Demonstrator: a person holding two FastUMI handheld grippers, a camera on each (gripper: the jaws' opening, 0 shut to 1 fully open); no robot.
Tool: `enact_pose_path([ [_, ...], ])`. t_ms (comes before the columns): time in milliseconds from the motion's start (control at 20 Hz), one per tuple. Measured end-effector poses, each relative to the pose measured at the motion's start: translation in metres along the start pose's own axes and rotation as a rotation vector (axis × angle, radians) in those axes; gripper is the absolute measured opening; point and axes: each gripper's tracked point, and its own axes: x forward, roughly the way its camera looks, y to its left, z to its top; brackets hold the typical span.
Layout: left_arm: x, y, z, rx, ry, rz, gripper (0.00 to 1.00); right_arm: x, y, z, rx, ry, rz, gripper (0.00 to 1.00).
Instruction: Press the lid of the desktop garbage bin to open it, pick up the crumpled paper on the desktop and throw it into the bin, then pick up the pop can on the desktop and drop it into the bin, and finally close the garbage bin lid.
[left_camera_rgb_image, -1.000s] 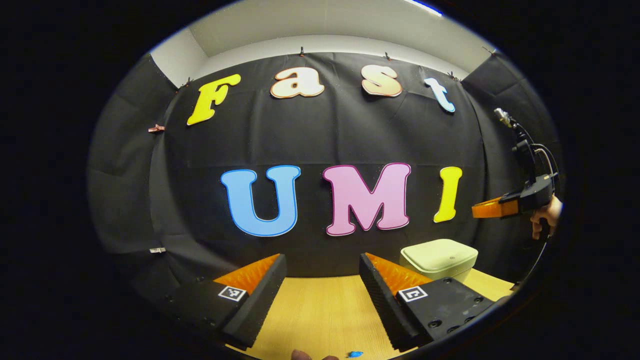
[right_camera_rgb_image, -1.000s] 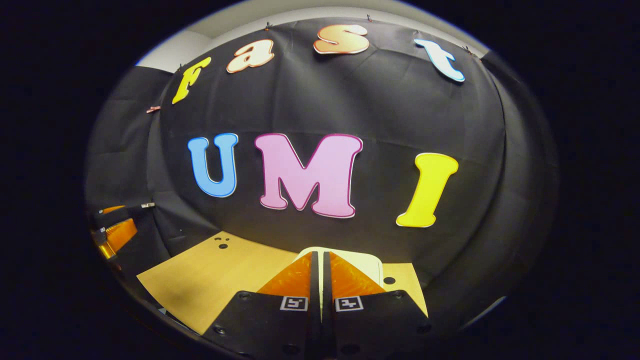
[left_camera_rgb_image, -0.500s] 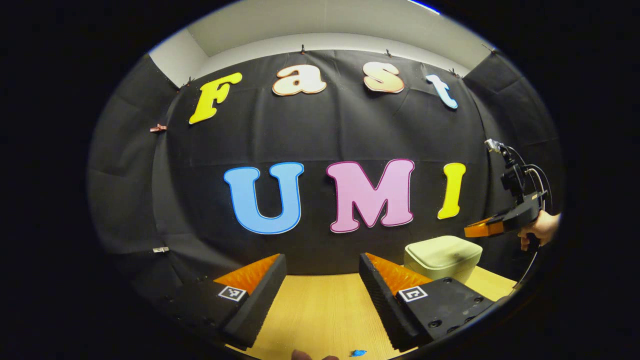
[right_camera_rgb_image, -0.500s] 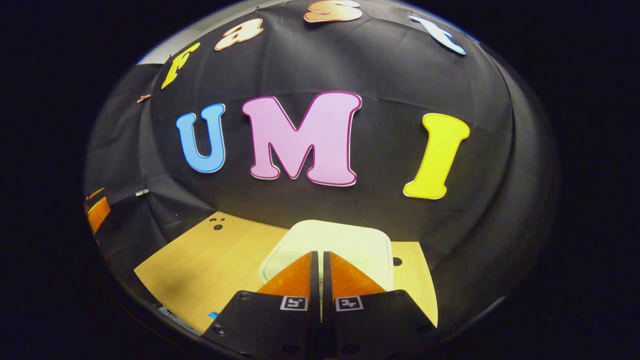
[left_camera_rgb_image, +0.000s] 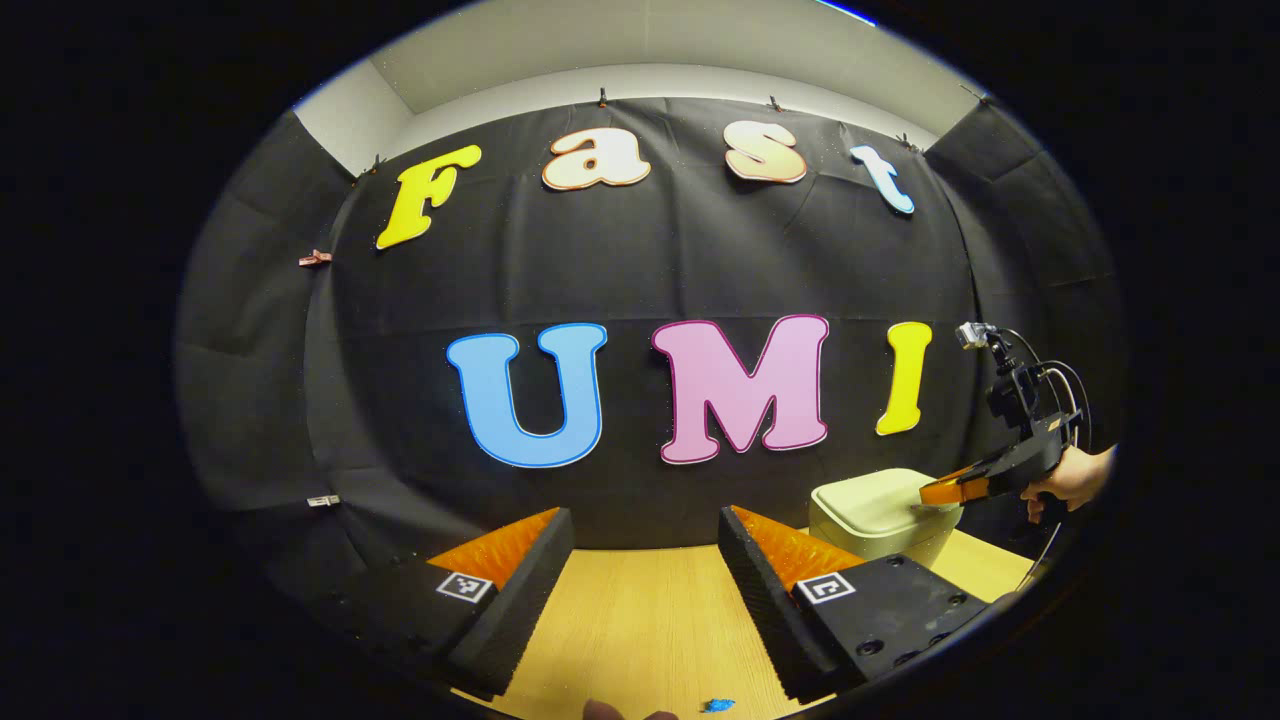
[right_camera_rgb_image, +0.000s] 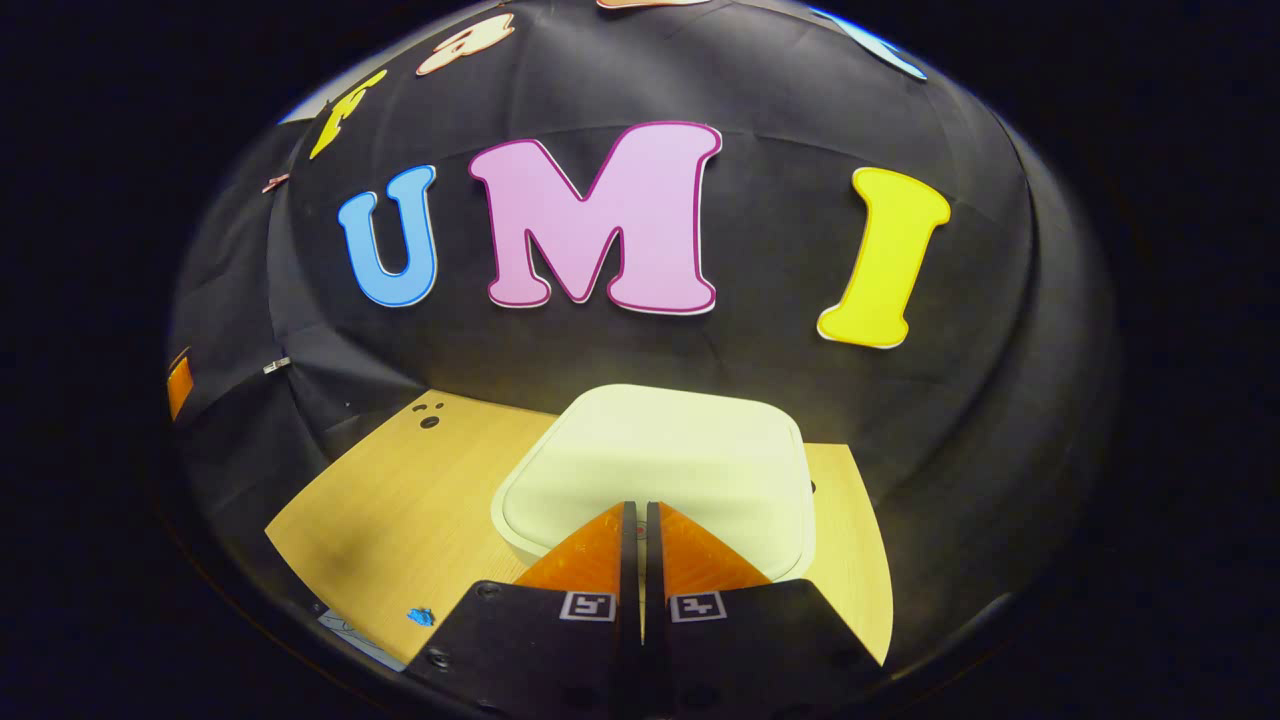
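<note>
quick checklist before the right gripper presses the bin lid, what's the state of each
1. Lid closed and flat: ok.
2. Right gripper shut, fingers together over the lid's near edge: ok.
3. Tip touching the lid: cannot tell; in the left gripper view it sits right at the lid.
4. Left gripper open and away from the bin: ok.
5. Bin standing upright on the table: ok.

Wooden desktop (left_camera_rgb_image: 640, 620), blue scrap (left_camera_rgb_image: 714, 705).

No readable words or numbers stood on any object. Small square black-and-white coded markers sat on the left tool (left_camera_rgb_image: 646, 530) and right tool (right_camera_rgb_image: 640, 515), one per finger; their patterns were perhaps too small to decode.
</note>
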Motion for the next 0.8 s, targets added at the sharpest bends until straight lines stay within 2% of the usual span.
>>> enact_pose_path([
  [550, 0.006, 0.000, -0.005, -0.011, 0.013, 0.002, 0.95, 0.009, 0.001, -0.007, 0.039, -0.001, -0.002, 0.06],
  [650, 0.007, 0.000, -0.005, -0.008, 0.014, -0.002, 0.95, 0.007, 0.000, 0.004, 0.080, -0.030, 0.001, 0.05],
  [800, 0.009, 0.001, -0.005, -0.001, 0.012, -0.004, 0.95, -0.005, -0.006, 0.024, 0.078, -0.122, -0.021, 0.05],
])
